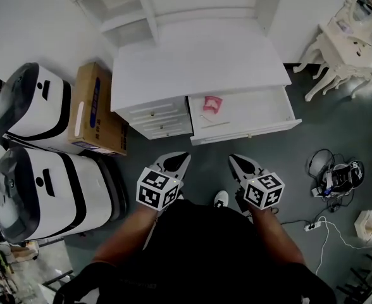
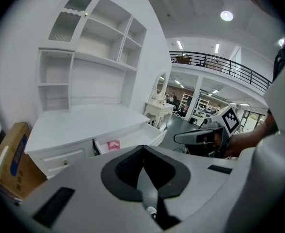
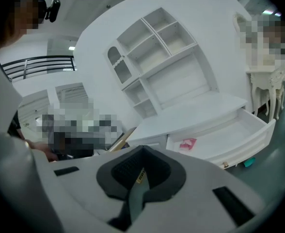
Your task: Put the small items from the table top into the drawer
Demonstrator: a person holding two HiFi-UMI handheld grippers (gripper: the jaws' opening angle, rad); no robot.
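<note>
The white desk's top (image 1: 198,62) lies bare under its shelf unit. Its right drawer (image 1: 249,133) is pulled open and holds a small pink item (image 1: 212,104) and a thin white stick (image 1: 214,124). The pink item also shows in the left gripper view (image 2: 113,145) and the right gripper view (image 3: 187,143). My left gripper (image 1: 175,161) and right gripper (image 1: 242,164) hover side by side over the grey floor, a short way in front of the drawer. Both are shut and hold nothing; in their own views the left gripper (image 2: 143,171) and right gripper (image 3: 141,171) show their jaws meeting.
Two white machines (image 1: 34,189) and a cardboard box (image 1: 97,109) stand left of the desk. Cables and a power strip (image 1: 331,179) lie on the floor at right. A white dressing table (image 1: 341,40) stands at far right. A white shoe (image 1: 221,199) shows between the grippers.
</note>
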